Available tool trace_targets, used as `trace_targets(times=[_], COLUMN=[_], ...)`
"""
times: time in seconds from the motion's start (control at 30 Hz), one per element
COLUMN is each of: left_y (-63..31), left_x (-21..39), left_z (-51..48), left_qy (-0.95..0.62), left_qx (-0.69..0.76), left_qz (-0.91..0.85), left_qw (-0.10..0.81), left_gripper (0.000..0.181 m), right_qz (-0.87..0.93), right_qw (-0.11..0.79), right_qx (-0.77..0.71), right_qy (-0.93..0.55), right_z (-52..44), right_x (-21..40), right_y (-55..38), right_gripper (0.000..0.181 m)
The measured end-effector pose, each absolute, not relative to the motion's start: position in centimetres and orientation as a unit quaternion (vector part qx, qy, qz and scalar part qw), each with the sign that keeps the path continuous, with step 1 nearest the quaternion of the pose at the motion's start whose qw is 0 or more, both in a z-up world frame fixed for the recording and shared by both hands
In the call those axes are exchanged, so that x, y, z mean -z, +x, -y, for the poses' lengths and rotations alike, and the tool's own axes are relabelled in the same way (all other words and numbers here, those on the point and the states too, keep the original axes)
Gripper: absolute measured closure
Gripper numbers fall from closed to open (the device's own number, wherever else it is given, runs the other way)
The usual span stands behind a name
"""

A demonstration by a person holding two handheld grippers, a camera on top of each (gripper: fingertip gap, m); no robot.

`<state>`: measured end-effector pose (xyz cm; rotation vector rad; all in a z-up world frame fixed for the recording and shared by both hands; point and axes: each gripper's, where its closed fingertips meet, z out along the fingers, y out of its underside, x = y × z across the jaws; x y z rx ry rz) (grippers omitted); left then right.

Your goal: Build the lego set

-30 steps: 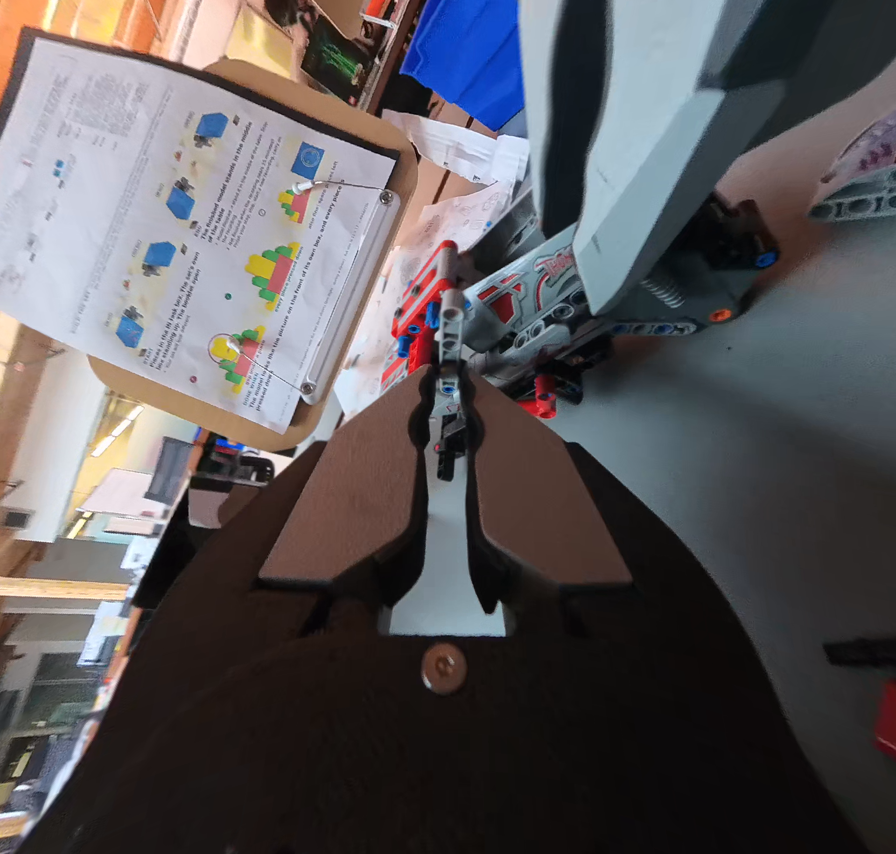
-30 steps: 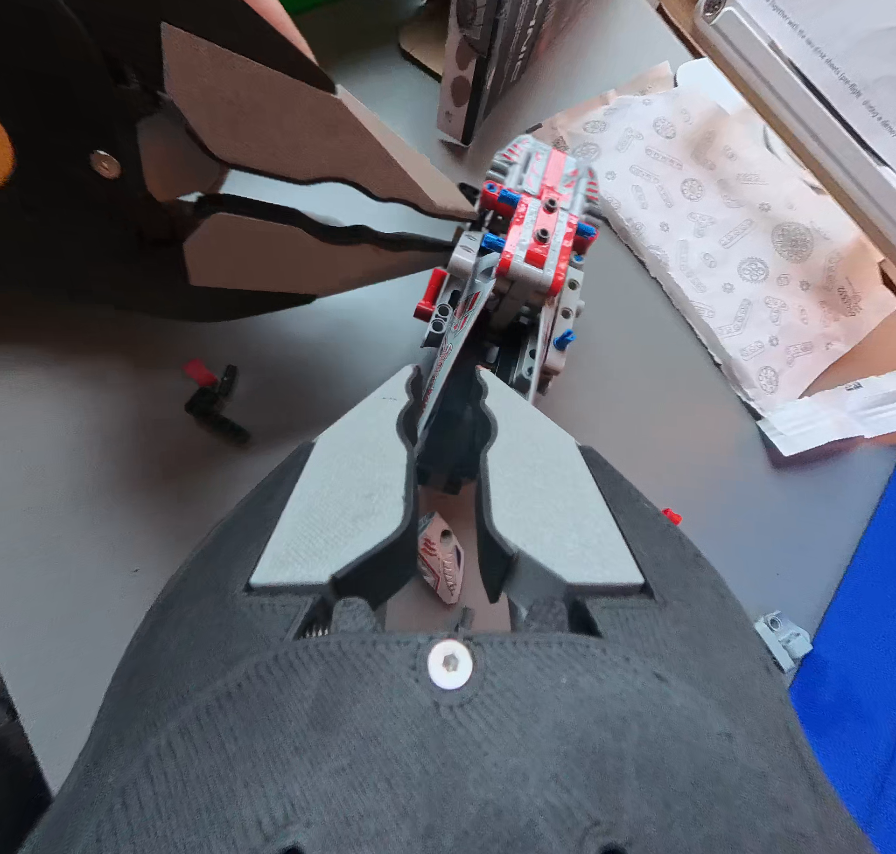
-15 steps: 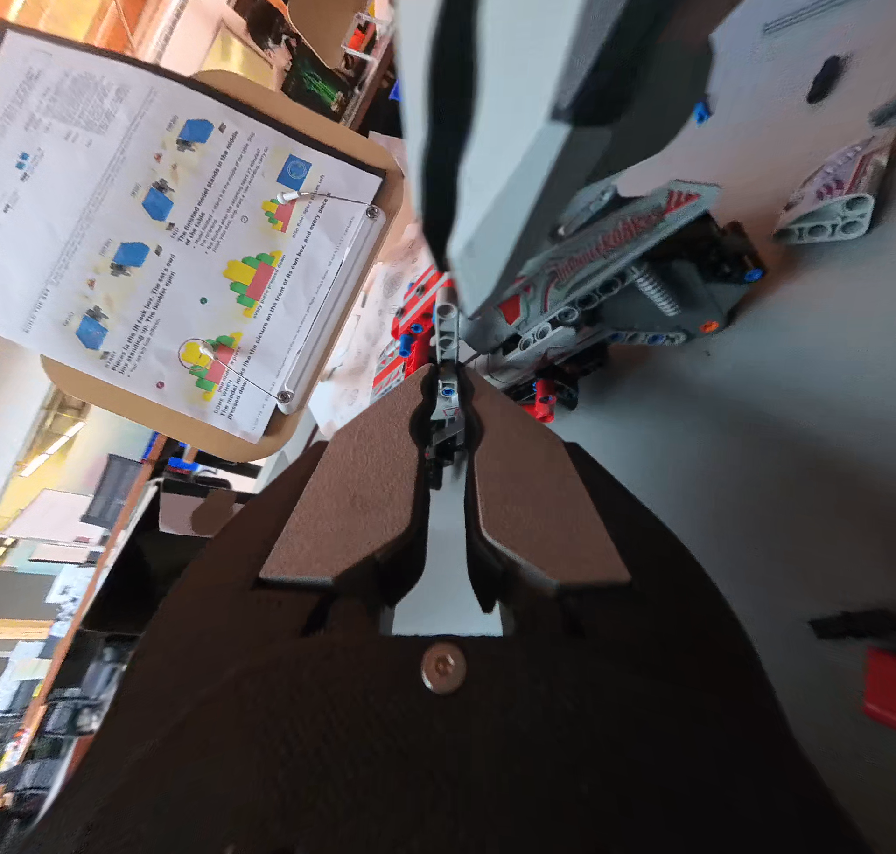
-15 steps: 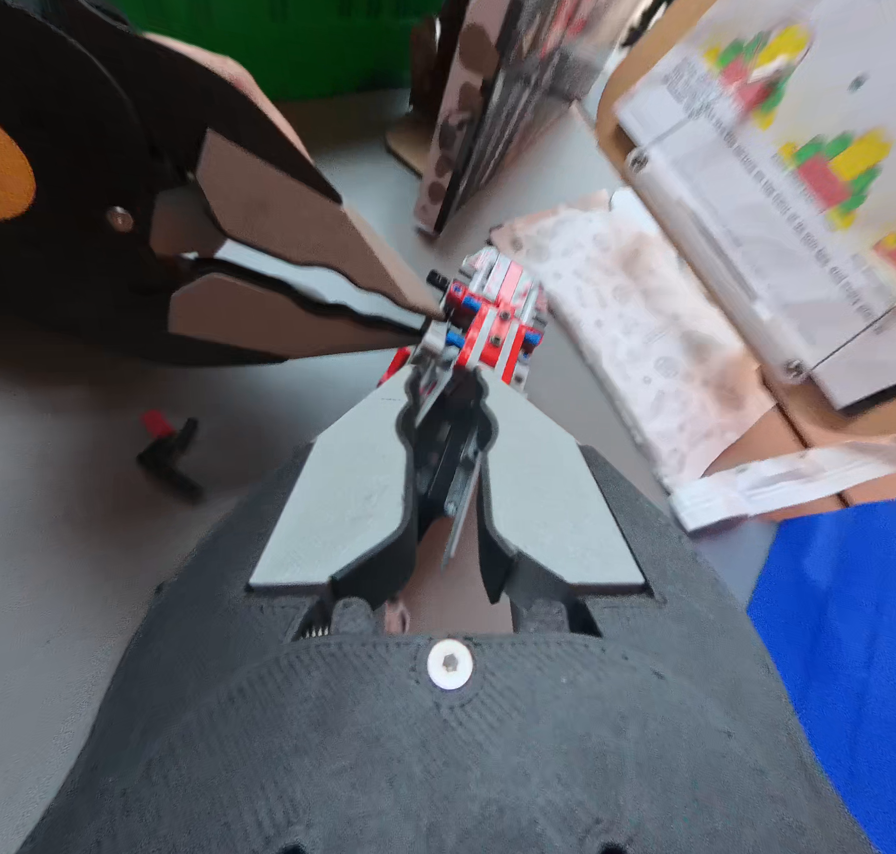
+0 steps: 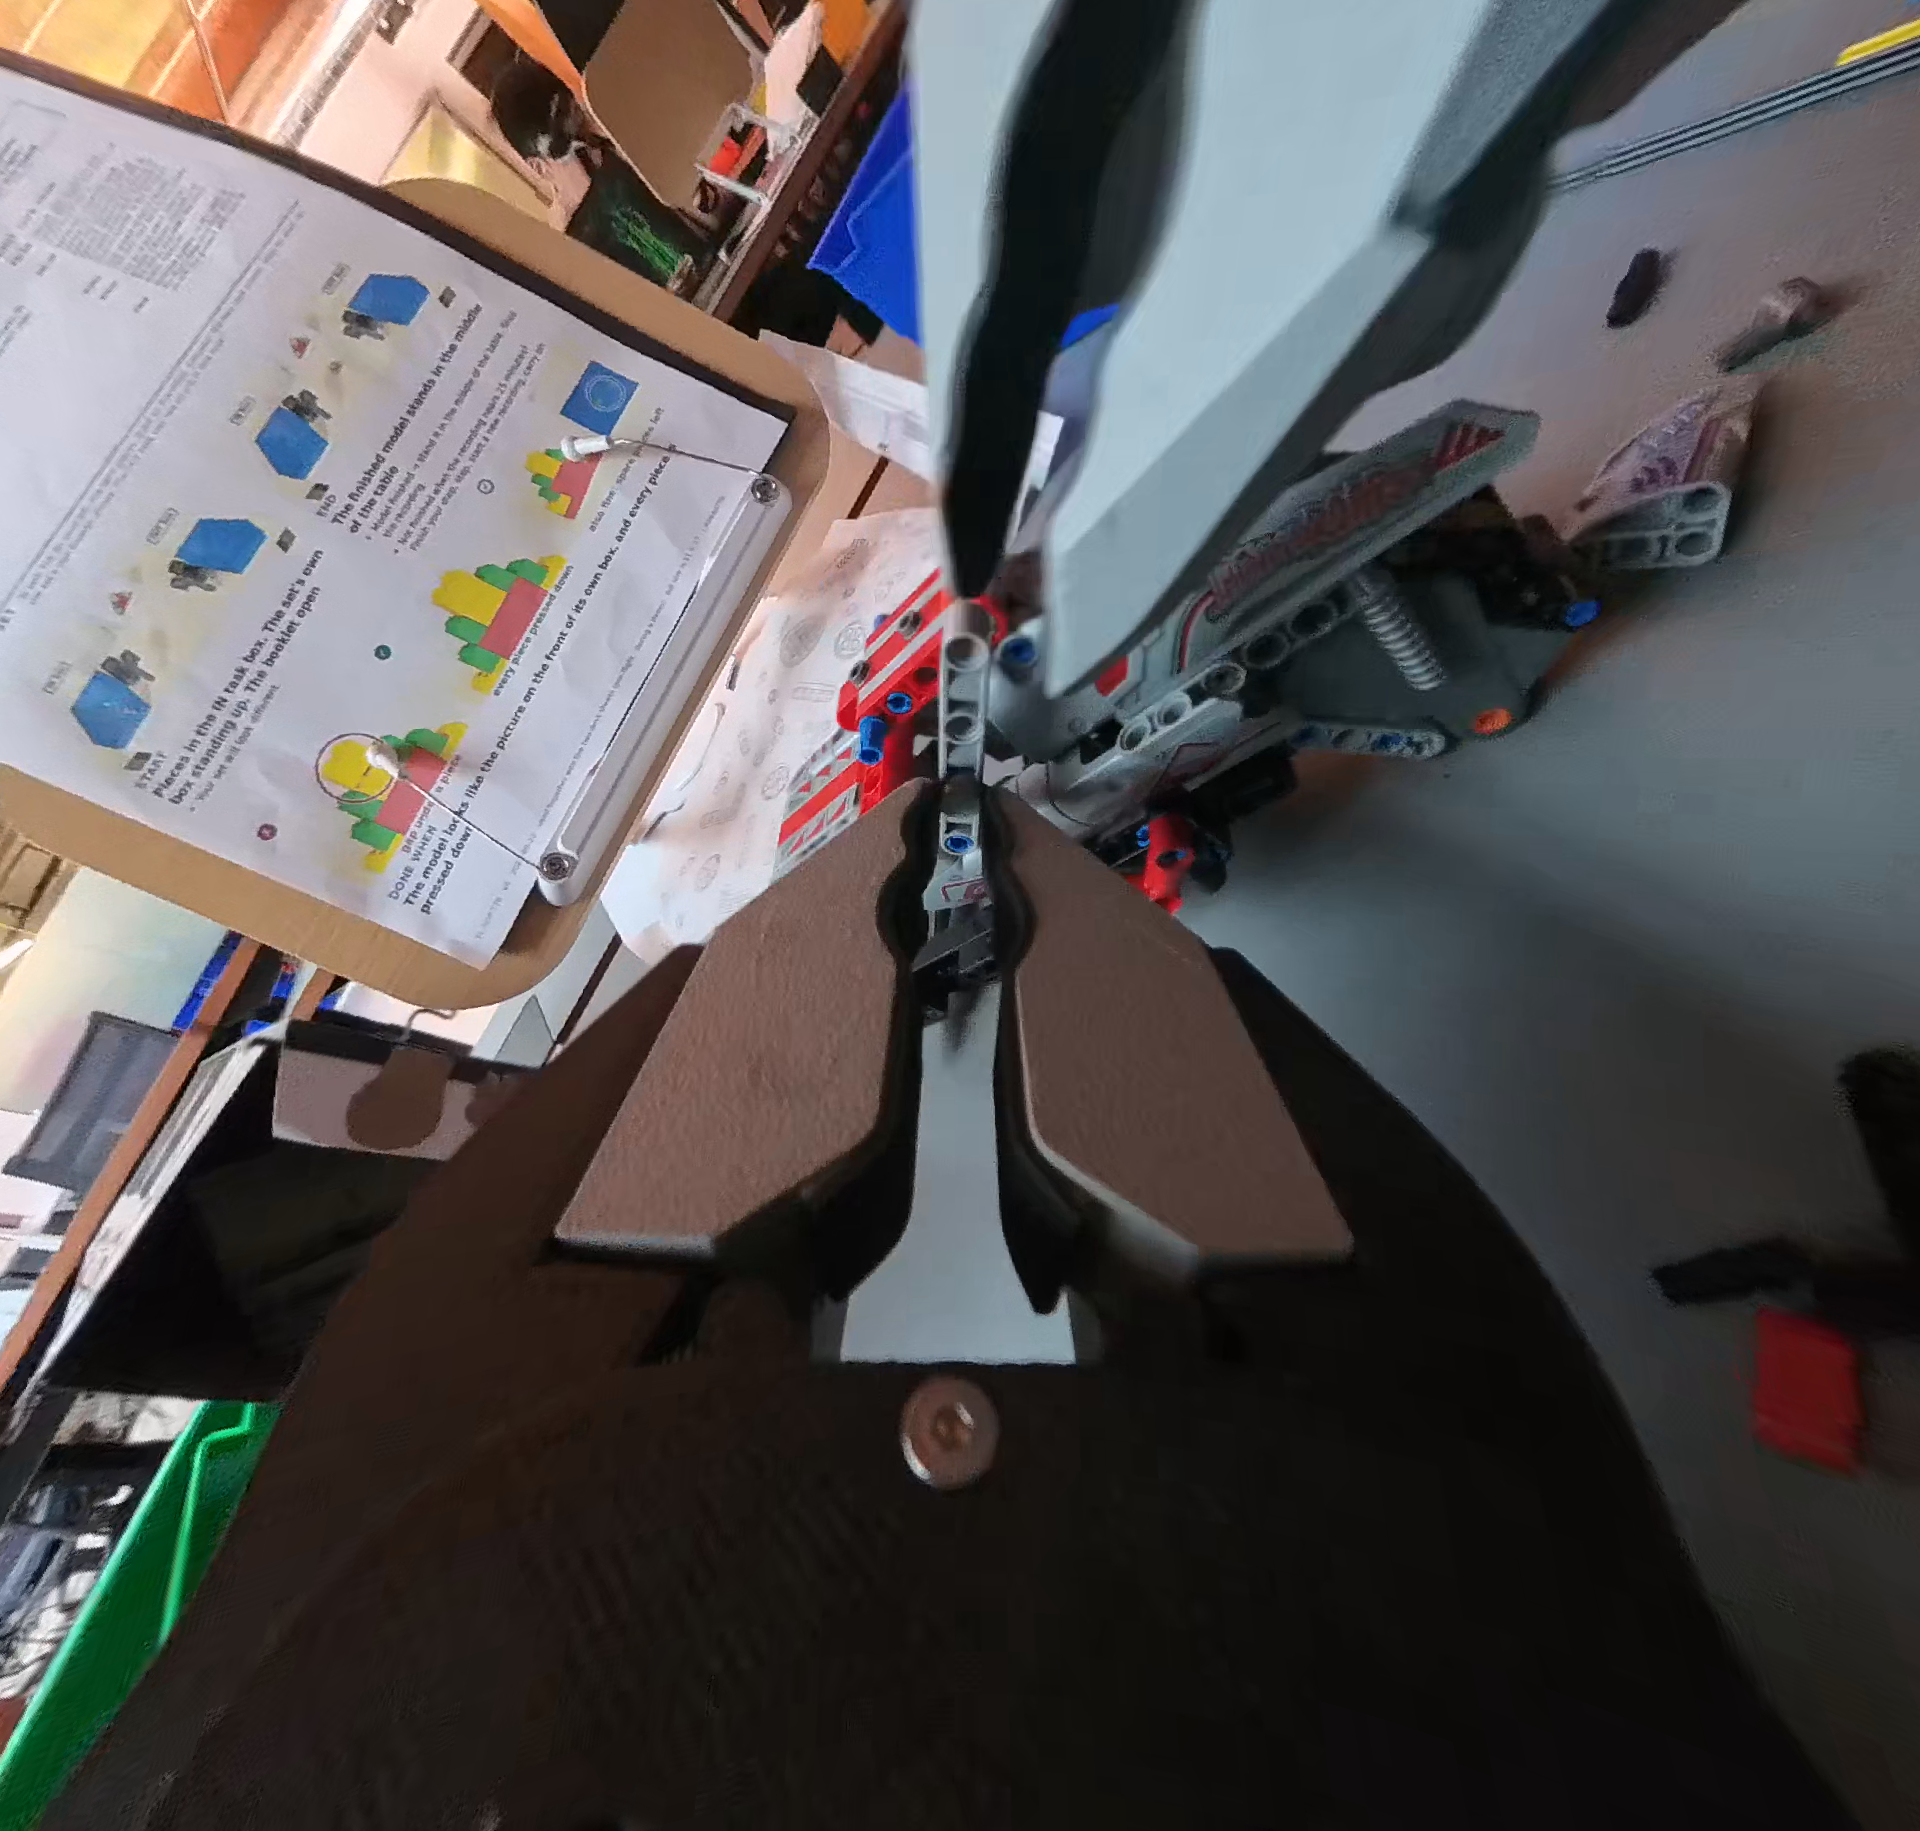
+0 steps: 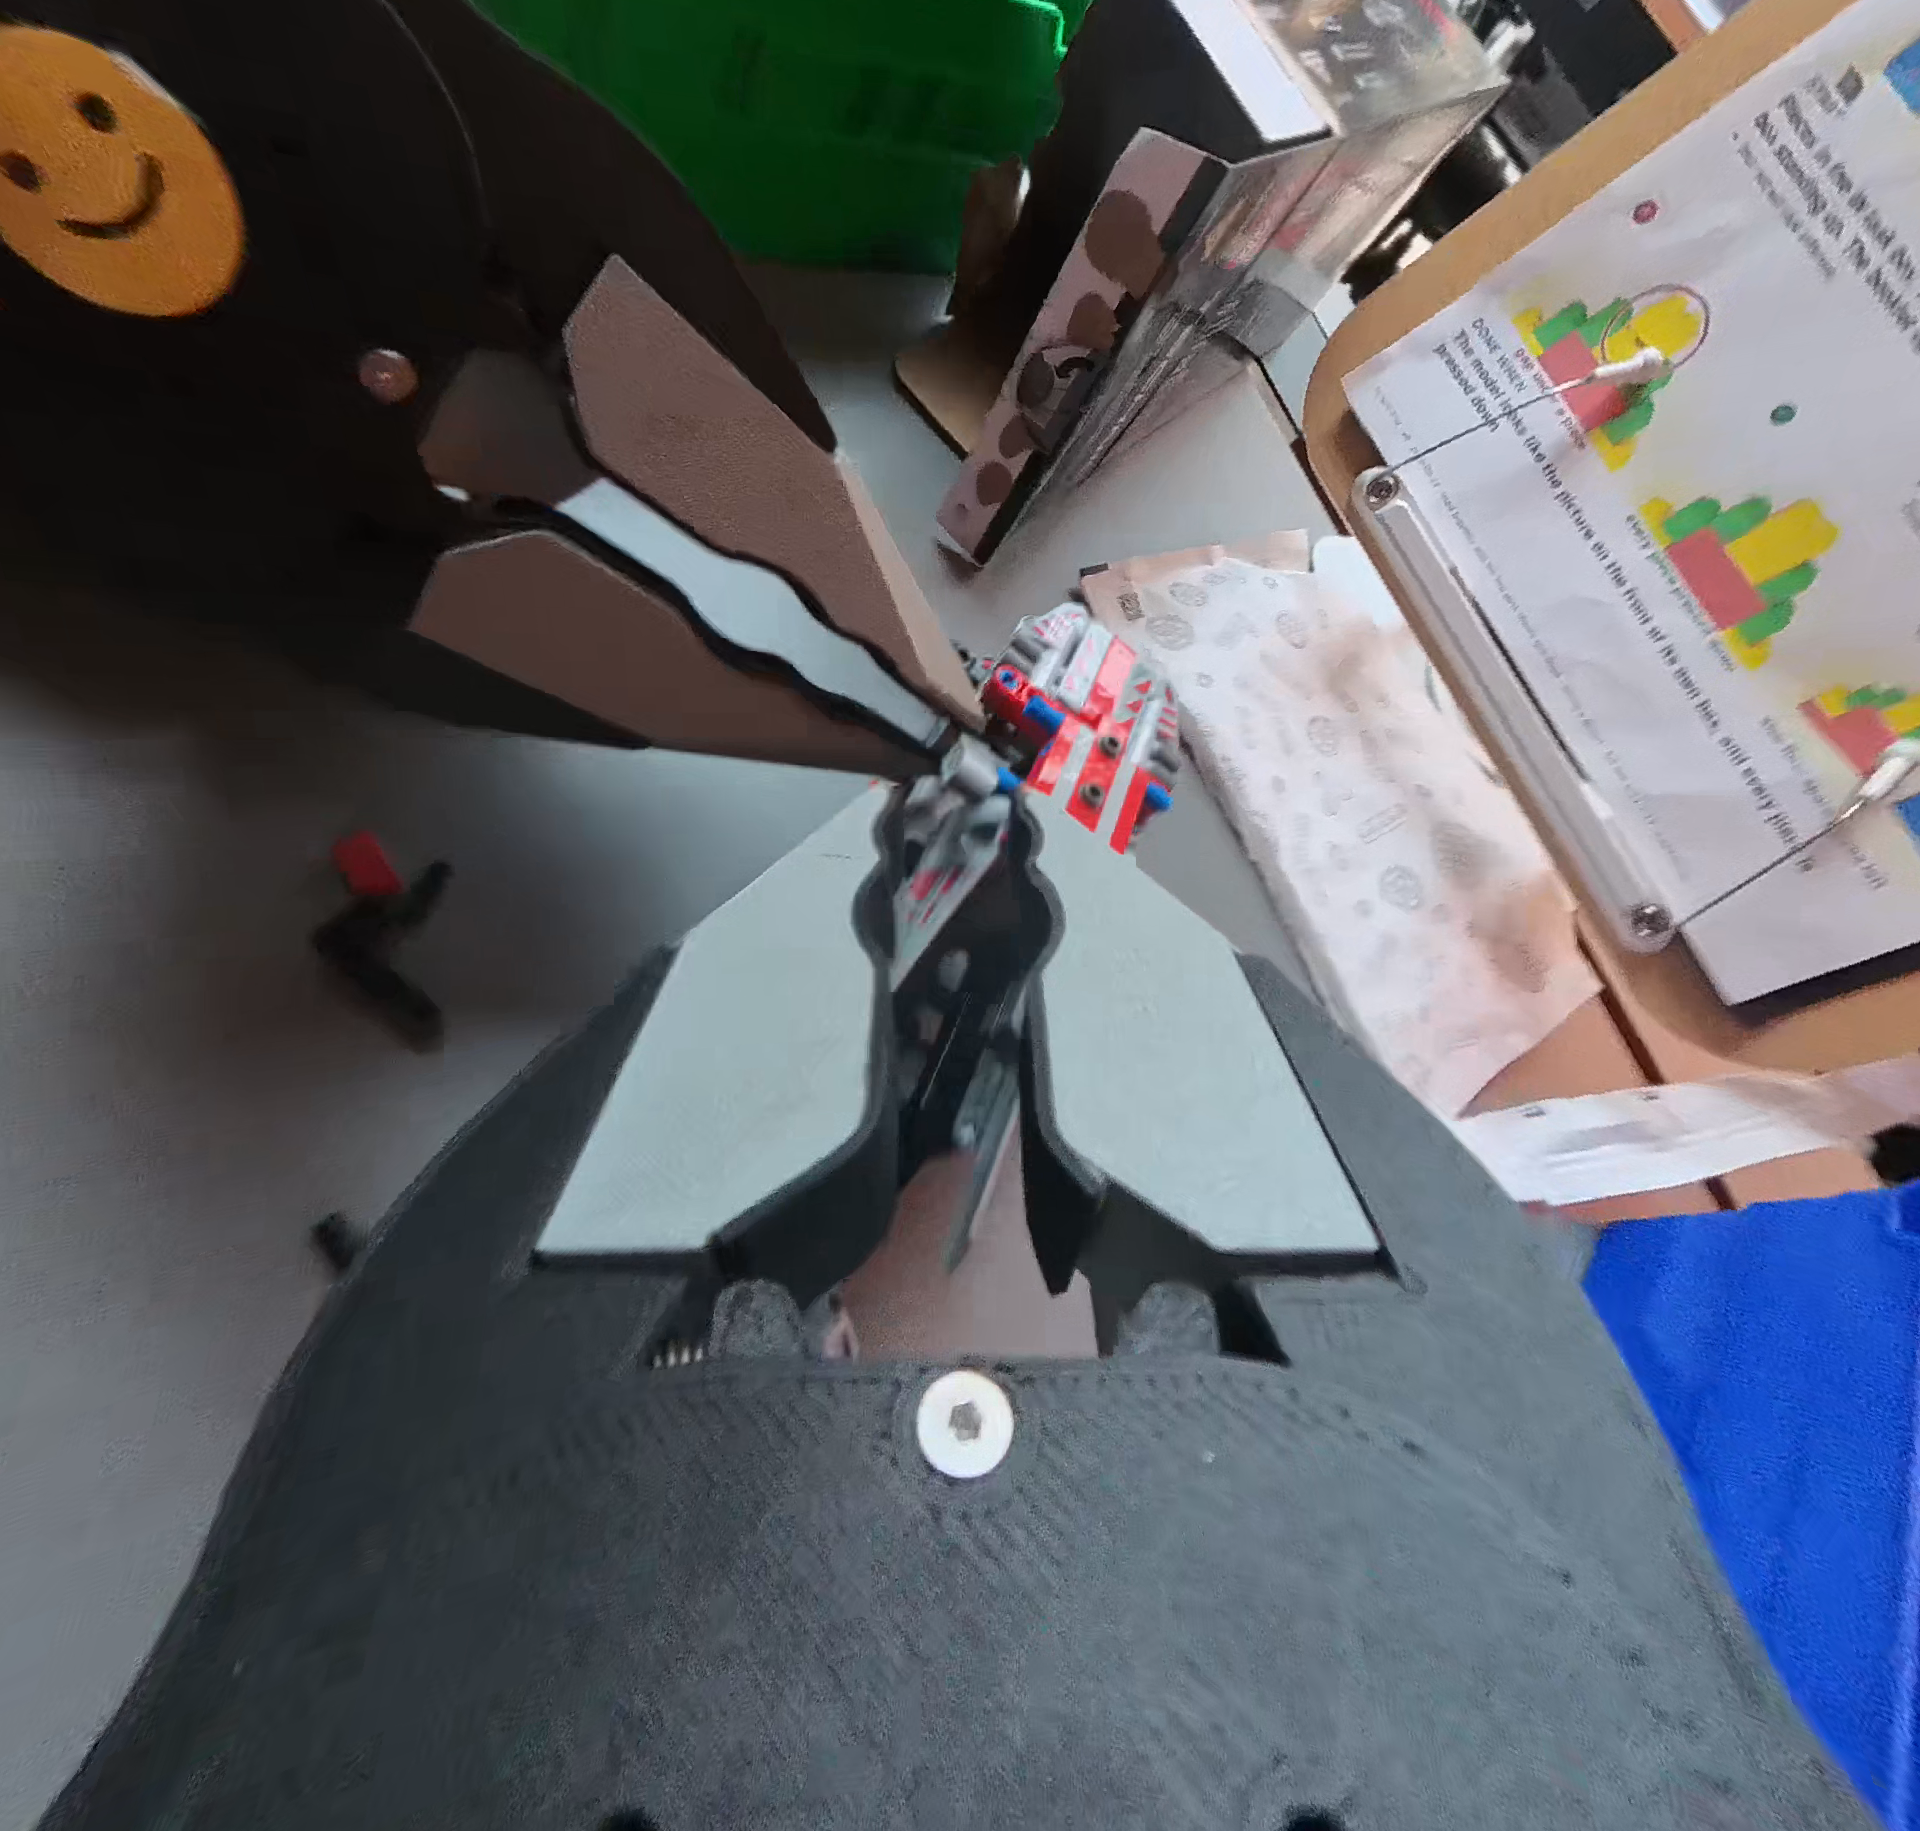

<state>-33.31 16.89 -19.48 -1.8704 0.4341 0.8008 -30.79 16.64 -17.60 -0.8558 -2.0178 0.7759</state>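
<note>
Left wrist view: left gripper (image 5: pixel 958 825) pinching grey beam (image 5: pixel 962 701) on model (image 5: pixel 1299 638)

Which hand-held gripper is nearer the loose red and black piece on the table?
Left. The red and black piece lies below the left hand-held gripper; the right hand-held gripper sits farther off, on the lego model.
</note>
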Motion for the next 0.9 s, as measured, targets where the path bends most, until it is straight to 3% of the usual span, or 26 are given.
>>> trace_targets(times=[0.23, 0.5, 0.7, 0.9], left_y=[-33.4, -32.6, -33.2, -32.5], left_x=[19.4, 18.5, 18.9, 19.1], left_z=[-17.2, -17.8, -18.0, -16.5], left_qy=[-0.777, -0.766, -0.770, -0.725], left_qx=[-0.335, -0.342, -0.357, -0.429], left_qz=[-0.158, -0.151, -0.177, -0.269], left_qw=[0.510, 0.523, 0.499, 0.466], left_gripper=[0.175, 0.165, 0.175, 0.176], right_qz=[0.798, 0.786, 0.784, 0.780], right_qw=[0.414, 0.395, 0.345, 0.326], right_qx=[-0.252, -0.267, -0.294, -0.316], right_qy=[-0.359, -0.394, -0.424, -0.431], right_z=[-18.3, -19.2, -19.0, -17.7], right_x=[18.9, 18.5, 19.4, 19.4], right_y=[-30.3, -32.3, -33.3, -32.9], right_gripper=[0.155, 0.123, 0.142, 0.146])
